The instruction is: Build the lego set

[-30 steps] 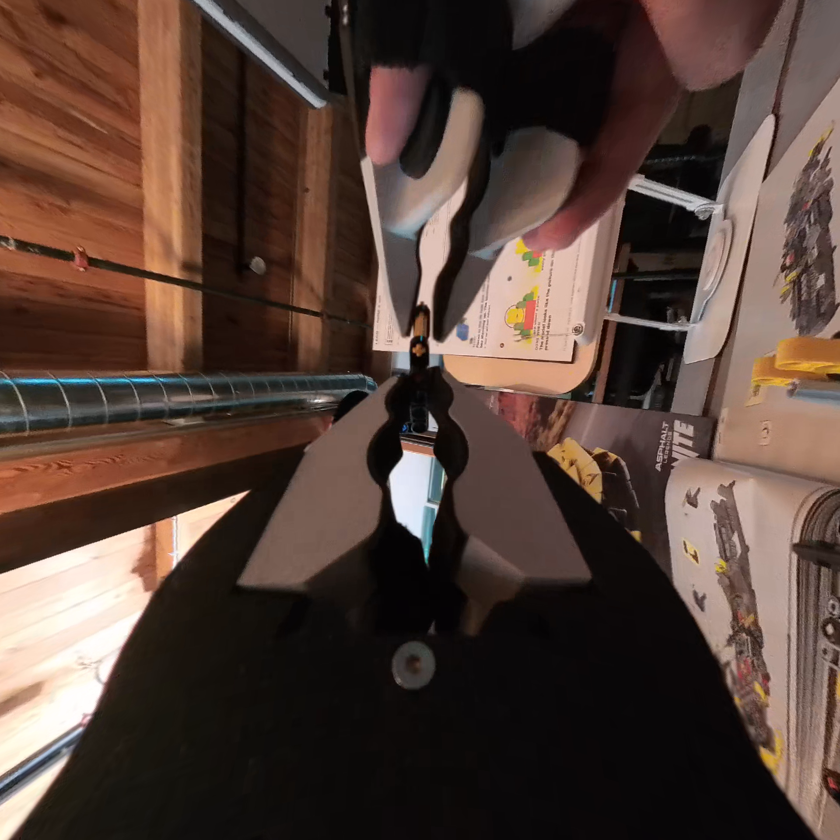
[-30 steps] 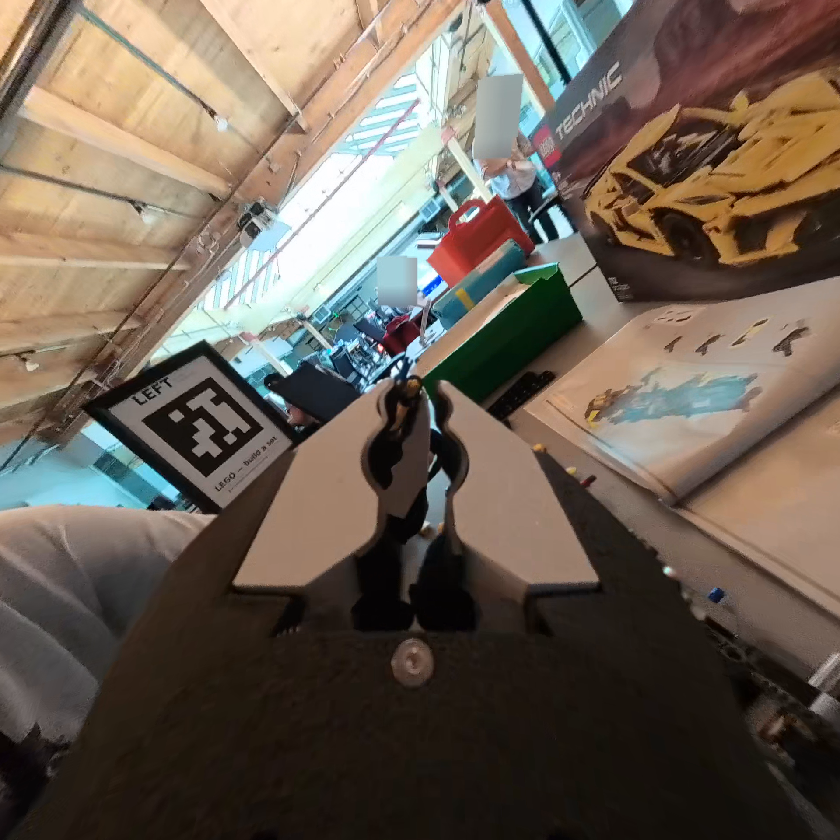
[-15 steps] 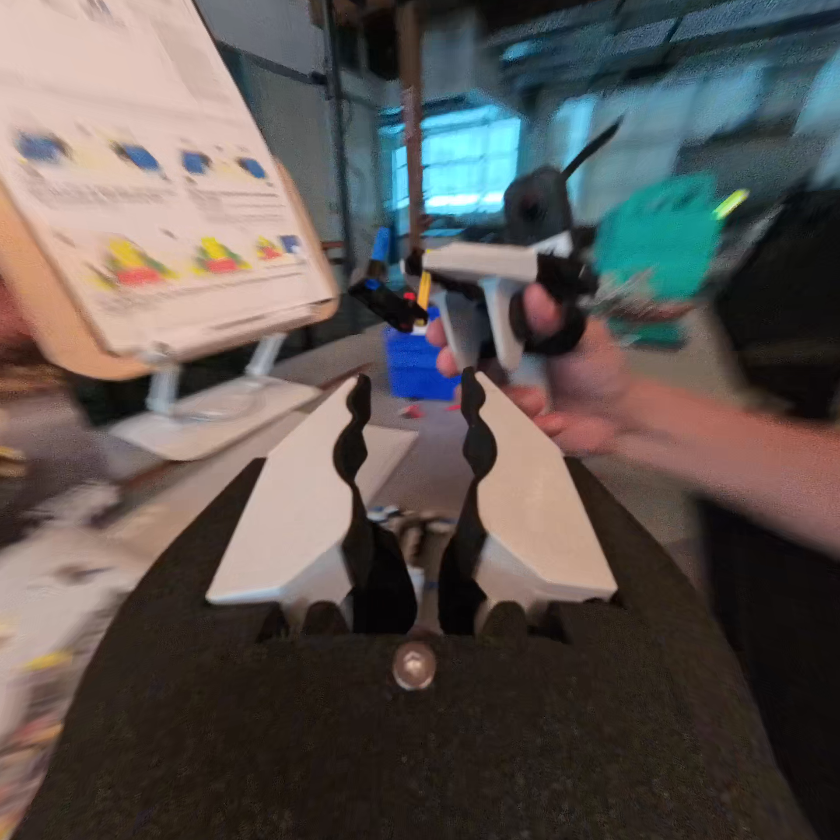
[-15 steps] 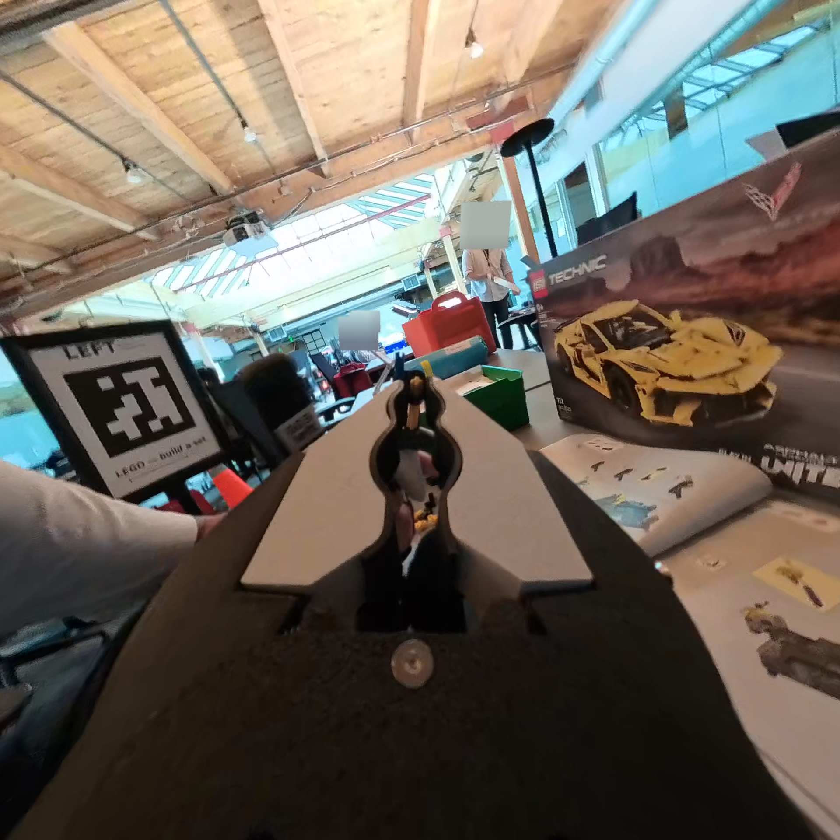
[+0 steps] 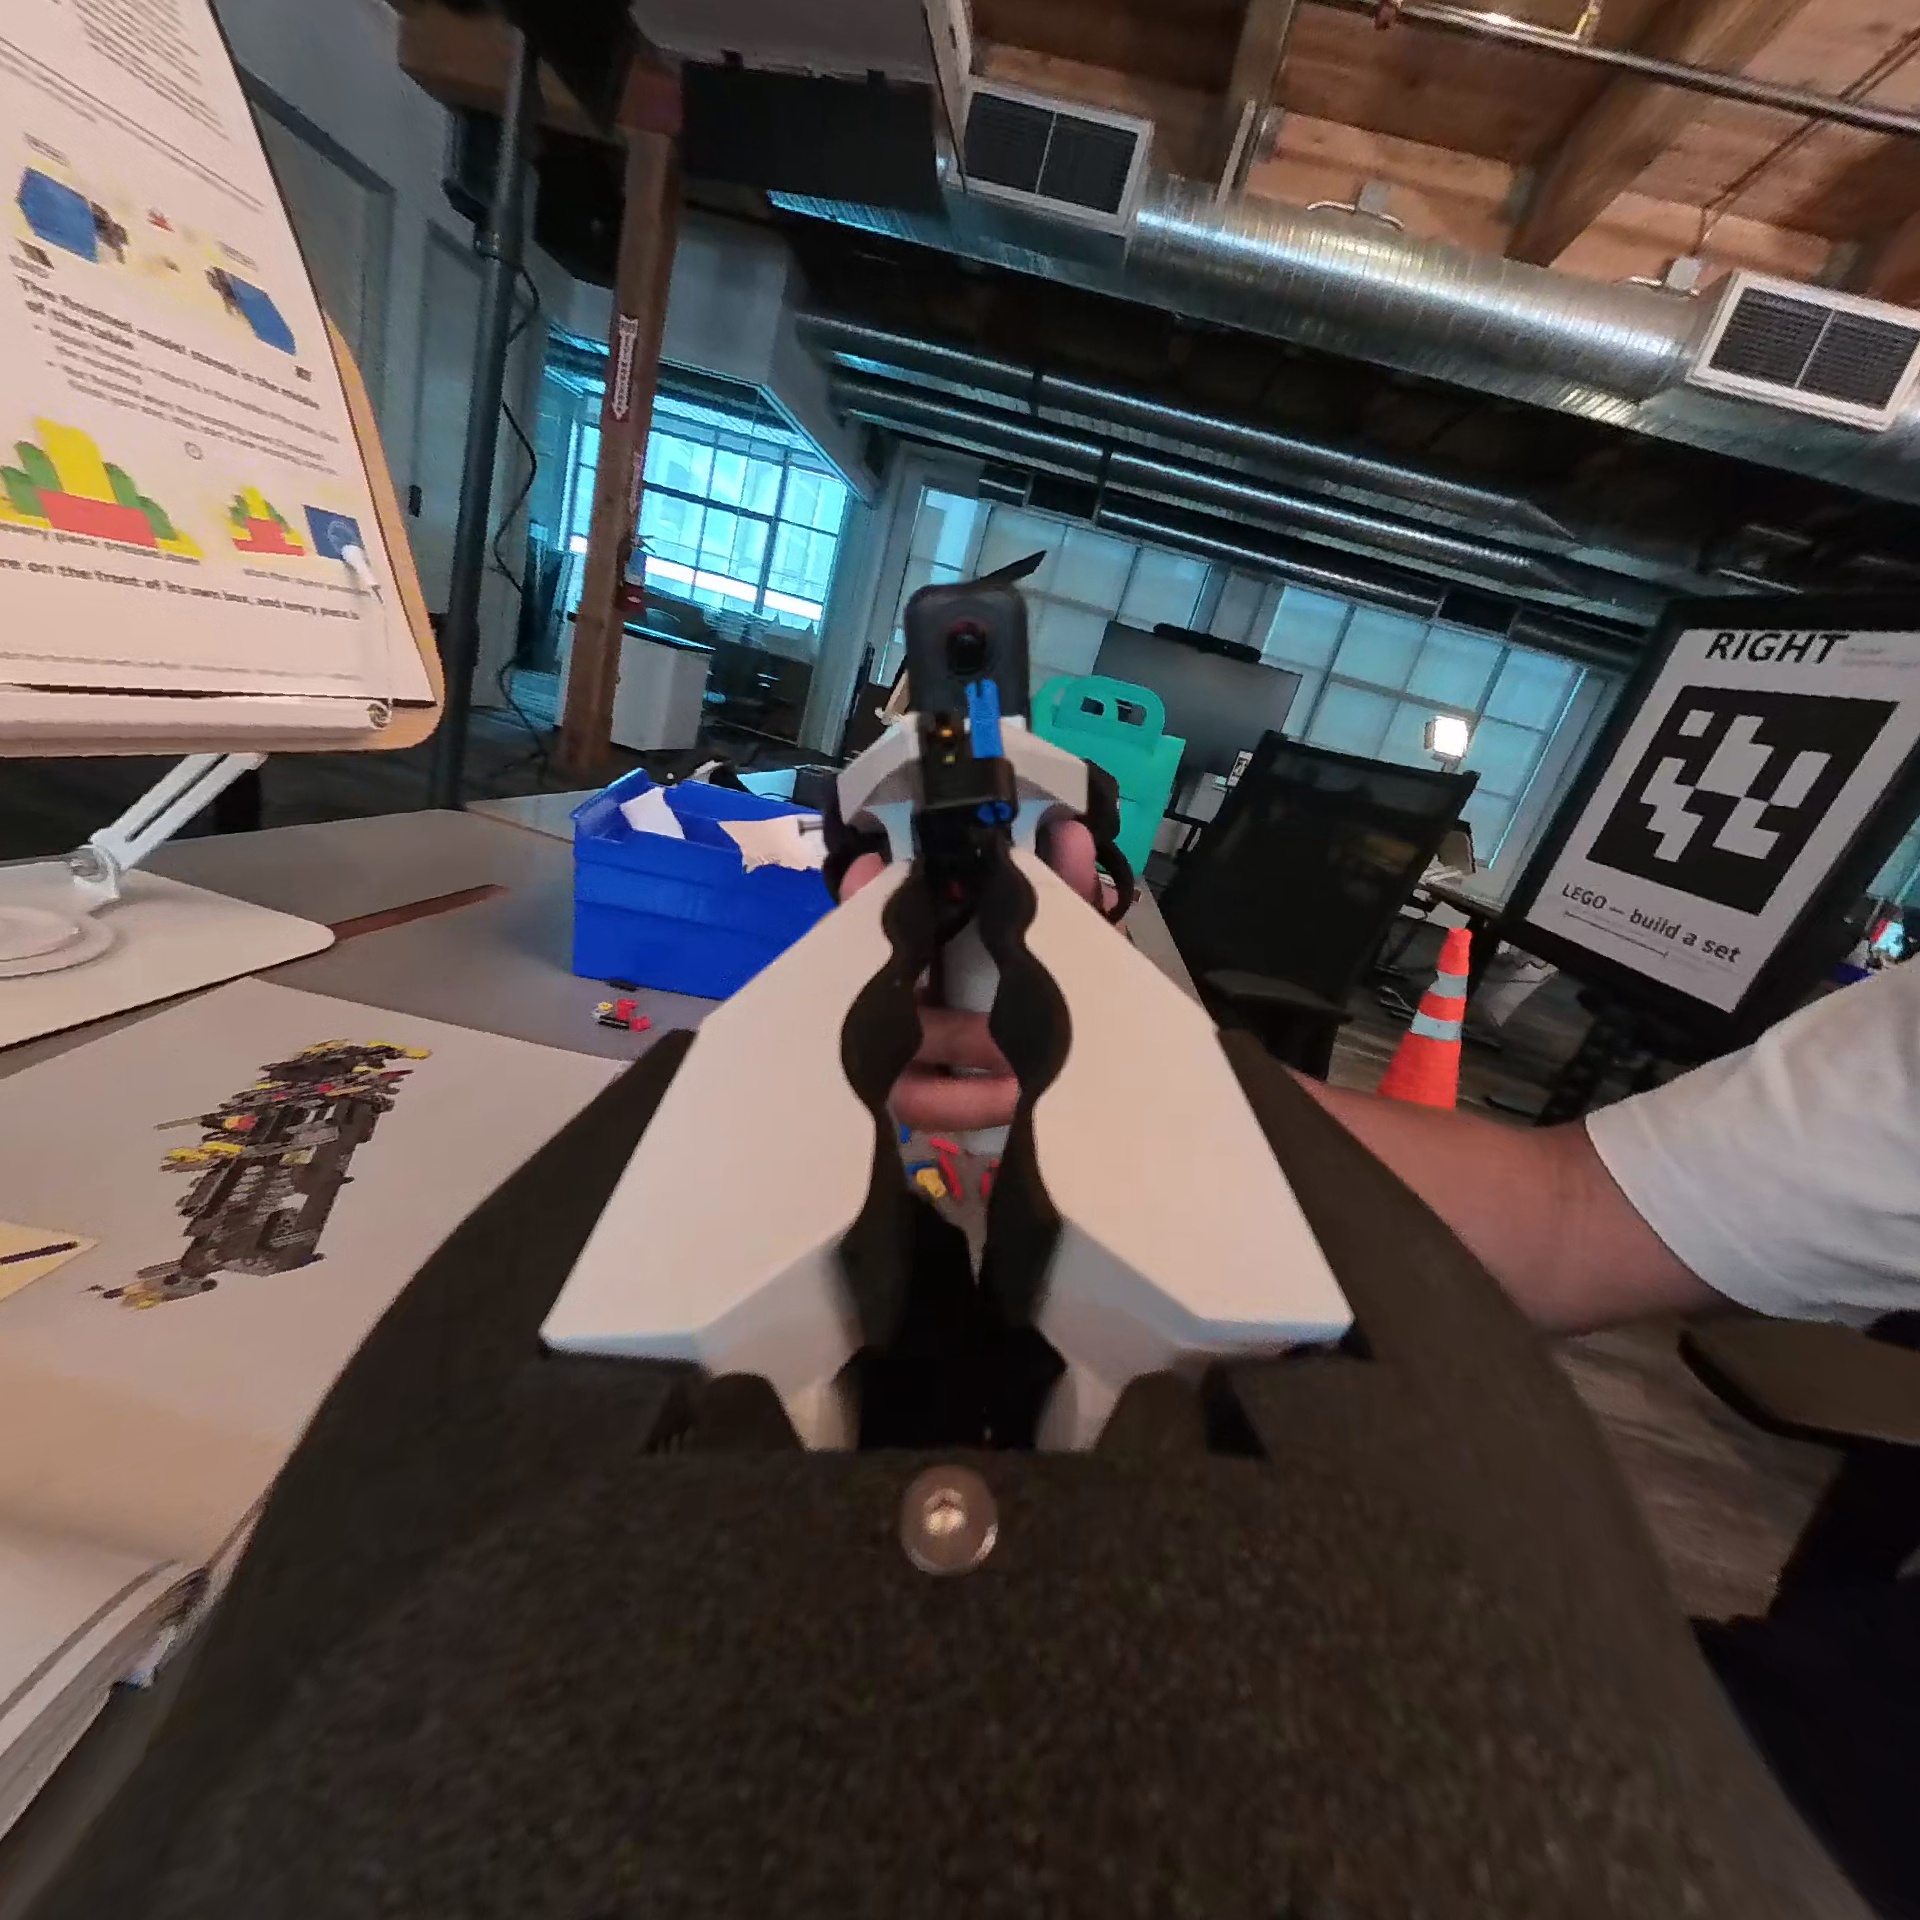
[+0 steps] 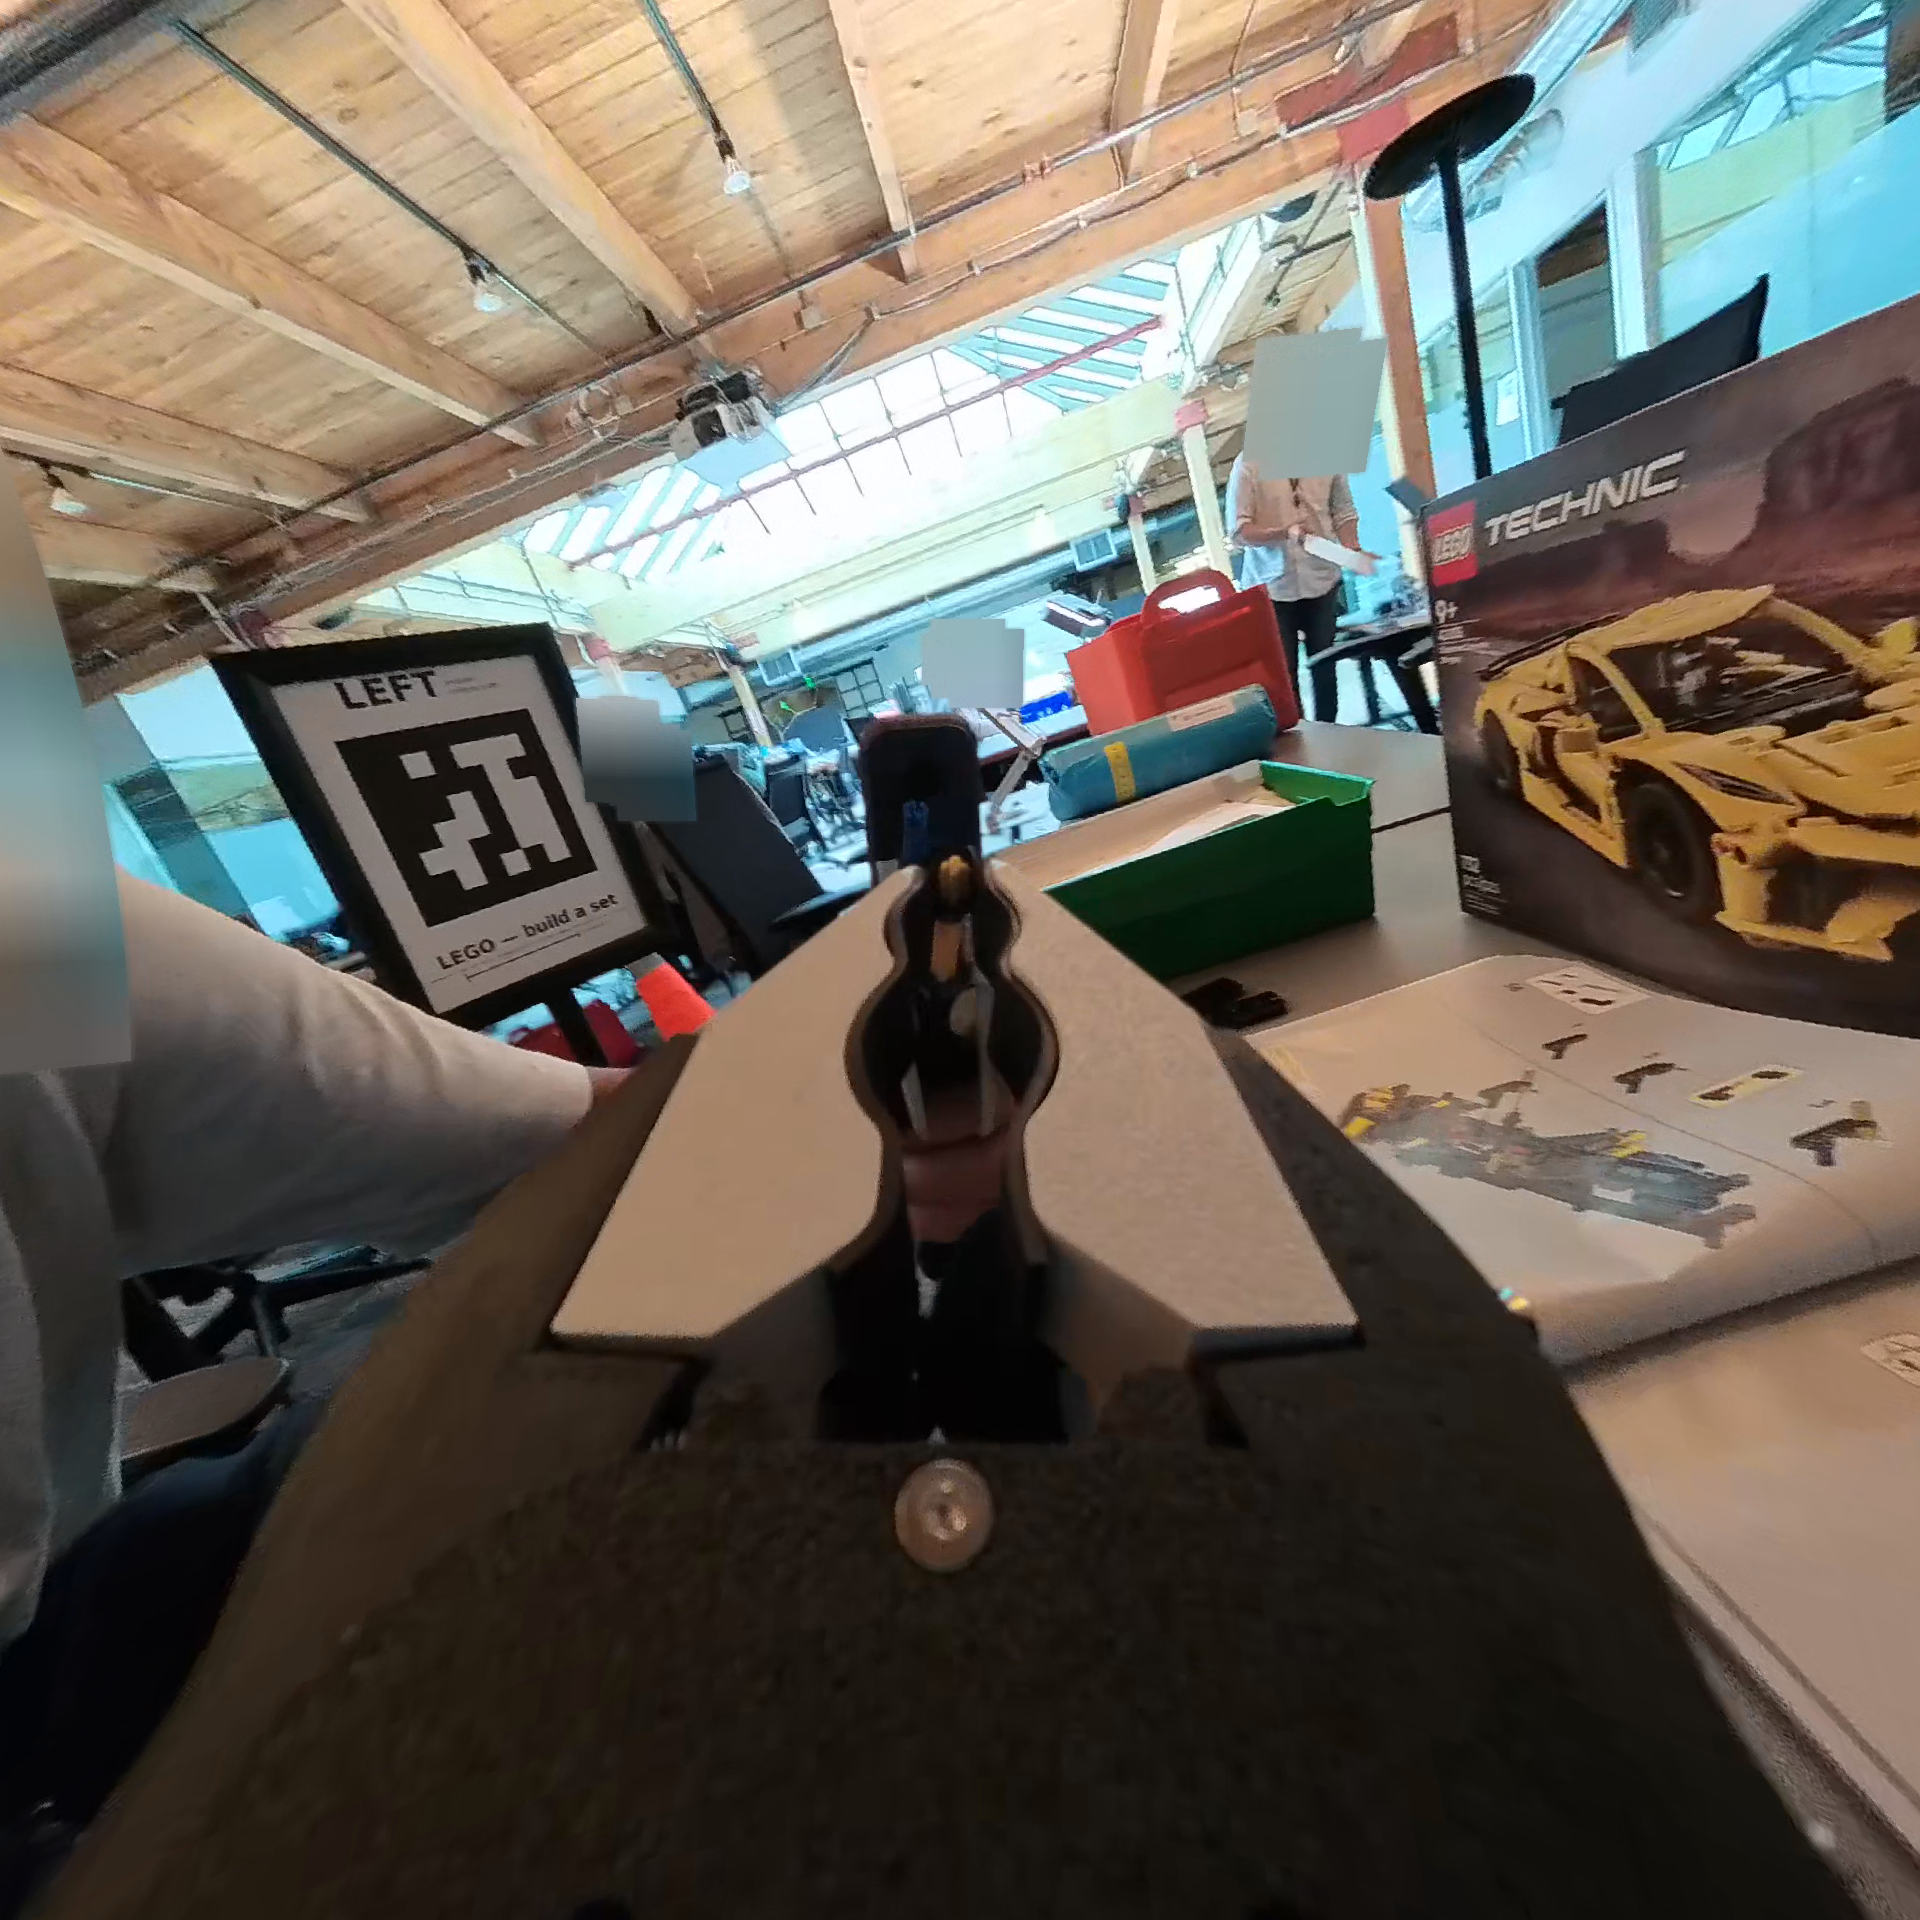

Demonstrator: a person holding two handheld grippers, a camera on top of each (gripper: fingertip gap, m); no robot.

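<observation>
A small black lego assembly [image 5: 961, 784] with blue pins and a yellow bit is held in the air between my two grippers, which face each other tip to tip. In the left wrist view, my left gripper [image 5: 956, 883] has its fingers closed in on the near end of the assembly. The white fingers [image 5: 1049, 774] of the right gripper clamp the assembly's far end. In the right wrist view, my right gripper [image 6: 948, 899] is shut on the assembly [image 6: 952, 875]; only its yellow and black tip shows. A hand shows behind each gripper.
An open instruction booklet [image 5: 260, 1143] lies on the grey table [image 5: 436, 894], also in the right wrist view [image 6: 1558, 1143]. A blue bin [image 5: 675, 894], a green bin [image 6: 1226, 883], the set's box [image 6: 1683, 790], a stand with a sheet [image 5: 156, 416] and loose pieces [image 5: 623, 1013] surround it. My left and right fingertips are right by each other.
The left gripper let go and swung from sideways to level, open half a second ago. It has now closed on the assembly again. The right gripper levelled out, still holding it.
</observation>
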